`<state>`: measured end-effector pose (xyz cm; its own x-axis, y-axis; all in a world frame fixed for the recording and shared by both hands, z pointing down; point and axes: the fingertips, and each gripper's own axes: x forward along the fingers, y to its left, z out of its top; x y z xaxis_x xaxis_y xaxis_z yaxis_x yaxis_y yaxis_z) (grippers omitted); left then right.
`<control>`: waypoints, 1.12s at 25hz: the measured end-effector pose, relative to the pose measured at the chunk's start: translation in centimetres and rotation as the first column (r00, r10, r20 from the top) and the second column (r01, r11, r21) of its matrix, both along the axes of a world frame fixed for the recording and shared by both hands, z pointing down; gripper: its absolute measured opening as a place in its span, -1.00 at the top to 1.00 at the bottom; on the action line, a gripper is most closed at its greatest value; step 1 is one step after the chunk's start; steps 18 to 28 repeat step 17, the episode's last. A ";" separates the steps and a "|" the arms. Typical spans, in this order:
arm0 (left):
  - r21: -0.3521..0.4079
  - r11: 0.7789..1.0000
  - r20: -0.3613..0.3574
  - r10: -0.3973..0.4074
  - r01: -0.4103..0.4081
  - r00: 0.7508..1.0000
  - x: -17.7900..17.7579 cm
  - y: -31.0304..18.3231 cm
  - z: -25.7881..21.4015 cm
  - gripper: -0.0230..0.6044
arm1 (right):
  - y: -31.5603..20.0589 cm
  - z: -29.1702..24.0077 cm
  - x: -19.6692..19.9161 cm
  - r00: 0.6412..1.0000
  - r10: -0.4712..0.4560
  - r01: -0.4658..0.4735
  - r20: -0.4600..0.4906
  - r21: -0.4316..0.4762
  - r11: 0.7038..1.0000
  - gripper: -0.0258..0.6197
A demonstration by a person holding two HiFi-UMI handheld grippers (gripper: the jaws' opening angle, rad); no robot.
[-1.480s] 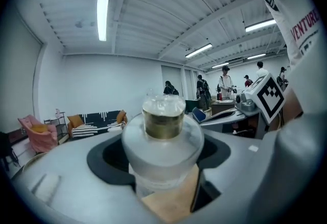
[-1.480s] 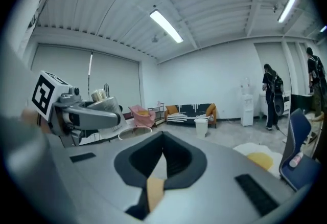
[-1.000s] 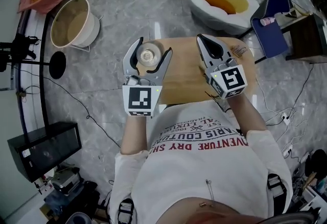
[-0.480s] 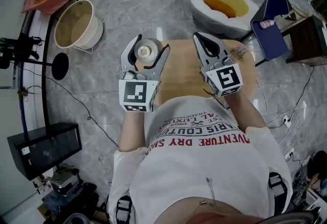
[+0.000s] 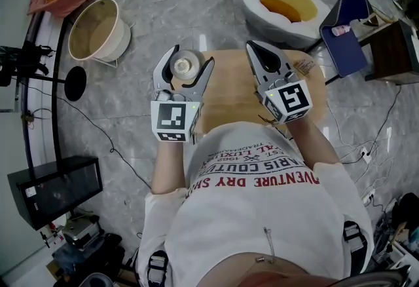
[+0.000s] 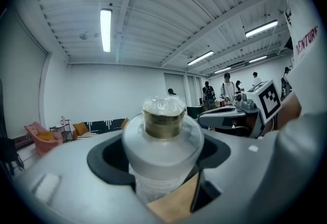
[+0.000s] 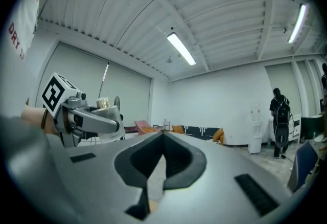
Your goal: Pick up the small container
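The left gripper [image 5: 192, 56] is closed on the container [image 5: 185, 66], a small frosted jar with a gold neck and a clear cap. In the left gripper view the container [image 6: 162, 141] is seen upright in the dark hollow between the jaws, and its round body is pressed by the pads on both sides. From the head view it is placed over the far left edge of the round wooden table [image 5: 242, 92]; whether its base touches the wood cannot be told. The right gripper [image 5: 254, 45] is held over the same table, just to the right of the left one and apart from it. Its jaws are pressed together at the tips, and nothing is seen between them in the right gripper view [image 7: 162, 140]. Both grippers are pointed away from the person, whose white printed shirt [image 5: 262, 213] fills the lower part of the head view. A cream bucket [image 5: 123, 37] is seen on the grey floor to the left of the table, and a white beanbag [image 5: 262, 14] with an orange cushion [image 5: 288, 4] lies beyond the table to the right. Several people are seen standing far off in both gripper views.
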<state>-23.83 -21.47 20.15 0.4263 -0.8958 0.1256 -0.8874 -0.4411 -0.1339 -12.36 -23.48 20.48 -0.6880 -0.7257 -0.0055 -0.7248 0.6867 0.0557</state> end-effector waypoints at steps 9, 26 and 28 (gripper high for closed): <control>-0.012 1.000 0.011 -0.007 0.007 1.000 0.1 0.4 0.8 -0.16 | 0.9 0.4 -0.3 1.000 -0.015 0.016 -0.023 0.013 1.000 0.93; -0.022 1.000 0.018 -0.015 0.016 1.000 0.3 -0.3 1.6 -0.16 | 0.4 1.1 -0.1 0.999 -0.032 0.032 -0.027 0.003 0.999 0.93; -0.022 1.000 0.018 -0.015 0.016 1.000 0.3 -0.3 1.6 -0.16 | 0.4 1.1 -0.1 0.999 -0.032 0.032 -0.027 0.003 0.999 0.93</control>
